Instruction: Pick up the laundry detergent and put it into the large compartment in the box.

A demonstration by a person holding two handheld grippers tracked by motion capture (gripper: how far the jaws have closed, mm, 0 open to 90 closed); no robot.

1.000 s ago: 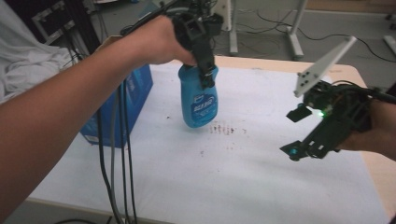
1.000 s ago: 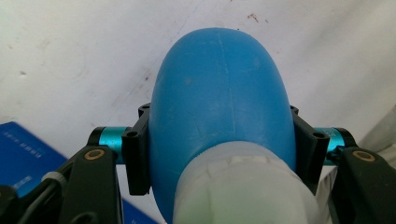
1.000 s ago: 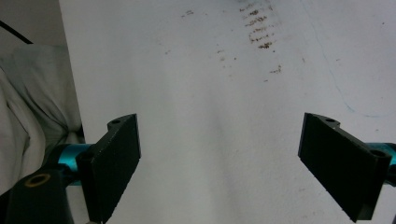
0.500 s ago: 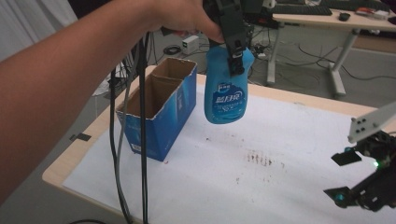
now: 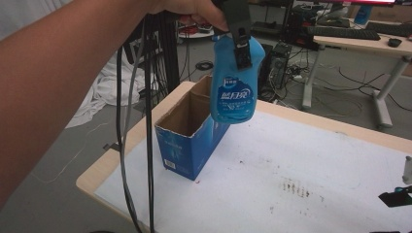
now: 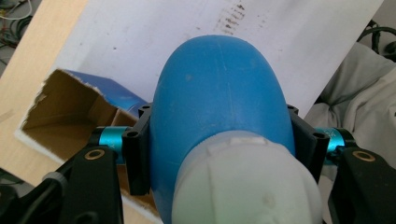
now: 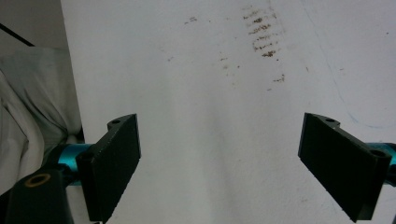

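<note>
1. Since the earlier frames the left hand-held gripper (image 5: 241, 46), pinching the blue bottle (image 5: 234, 82) near its top, has lifted it off the worktop (image 5: 301, 160); it now hangs above the open cardboard box (image 5: 192, 136).
2. The right hand-held gripper (image 7: 219, 163) hovers spread over bare worktop.
3. The high view cuts it off at the right edge; the bottle's cap is hidden there.

A blue plastic detergent bottle (image 5: 234, 92) hangs in the air above the far left part of the white-topped wooden table (image 5: 311, 165), clamped at its neck by the left gripper (image 5: 241, 36). Just below and to its left, an open blue cardboard box (image 5: 190, 141) stands on the table near the left edge. The right gripper (image 7: 219, 161) hovers over the table's near right part, well apart from the box.
</note>
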